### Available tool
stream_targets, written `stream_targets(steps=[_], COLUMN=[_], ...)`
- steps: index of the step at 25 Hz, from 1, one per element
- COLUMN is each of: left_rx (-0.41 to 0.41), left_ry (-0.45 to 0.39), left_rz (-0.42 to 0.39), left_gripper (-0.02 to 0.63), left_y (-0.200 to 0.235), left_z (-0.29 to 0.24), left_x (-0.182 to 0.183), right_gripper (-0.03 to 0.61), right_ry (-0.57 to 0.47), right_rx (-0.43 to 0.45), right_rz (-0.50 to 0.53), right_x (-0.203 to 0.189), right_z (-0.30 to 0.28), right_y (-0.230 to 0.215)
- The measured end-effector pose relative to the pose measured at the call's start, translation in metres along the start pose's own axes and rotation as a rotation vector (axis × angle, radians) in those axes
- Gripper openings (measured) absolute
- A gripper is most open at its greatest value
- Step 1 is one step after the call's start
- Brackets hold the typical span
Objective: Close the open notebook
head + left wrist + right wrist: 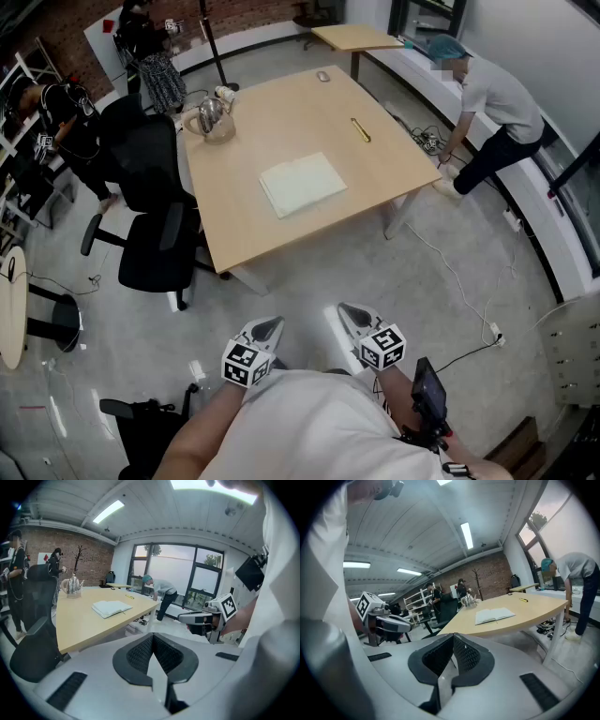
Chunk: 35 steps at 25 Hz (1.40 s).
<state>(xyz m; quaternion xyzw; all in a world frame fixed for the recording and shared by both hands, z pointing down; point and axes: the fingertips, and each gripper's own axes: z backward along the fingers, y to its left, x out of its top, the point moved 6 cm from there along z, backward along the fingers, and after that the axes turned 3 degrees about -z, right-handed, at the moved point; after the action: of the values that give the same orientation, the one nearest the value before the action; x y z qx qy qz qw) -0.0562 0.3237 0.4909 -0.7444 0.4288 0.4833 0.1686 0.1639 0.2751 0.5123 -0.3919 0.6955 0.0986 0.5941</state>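
Open white paper notebook [303, 184] lying flat mid-surface on light wooden rectangular desk [272, 112], left claw [269, 327] and right claw [350, 312] well off desk's near edge, both closed, empty.

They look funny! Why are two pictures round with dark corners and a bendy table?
Left gripper view and right gripper view: wide-angle lenses curve the table edge and blacken the corners. Head view: table edges look nearly straight.
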Motion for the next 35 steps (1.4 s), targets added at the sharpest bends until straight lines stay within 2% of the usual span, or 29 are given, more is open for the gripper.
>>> stream_targets(steps=[8, 13, 19, 24, 26, 30, 35], left_rx=[-0.034, -0.065, -0.133, -0.201, -0.226, -0.212, -0.196], left_ry=[-0.004, -0.003, -0.029, -0.045, -0.043, -0.061, -0.057], left_rz=[-0.023, -0.005, -0.002, 0.009, 0.012, 0.034, 0.067], left_gripper=[0.005, 0.005, 0.005, 0.005, 0.005, 0.005, 0.005], left_y=[0.017, 0.041, 0.080, 0.114, 0.141, 0.213, 0.228], left_z=[-0.022, -0.040, -0.077, -0.092, -0.093, -0.106, -0.104], left_x=[0.025, 0.030, 0.051, 0.070, 0.071, 0.083, 0.085], right_gripper=[0.015, 0.015, 0.015, 0.015, 0.015, 0.015, 0.015], right_ry=[0.002, 0.034, 0.078, 0.094, 0.100, 0.116, 0.139], right_rx=[-0.040, -0.066, -0.108, -0.183, -0.200, -0.167, -0.140], right_rz=[-0.006, -0.005, 0.026, 0.031, 0.034, 0.075, 0.064], right_x=[0.017, 0.021, 0.043, 0.069, 0.075, 0.109, 0.126], right_z=[-0.021, -0.041, -0.070, -0.093, -0.123, -0.213, -0.232], right_y=[-0.025, -0.030, -0.047, -0.059, -0.060, -0.072, -0.072])
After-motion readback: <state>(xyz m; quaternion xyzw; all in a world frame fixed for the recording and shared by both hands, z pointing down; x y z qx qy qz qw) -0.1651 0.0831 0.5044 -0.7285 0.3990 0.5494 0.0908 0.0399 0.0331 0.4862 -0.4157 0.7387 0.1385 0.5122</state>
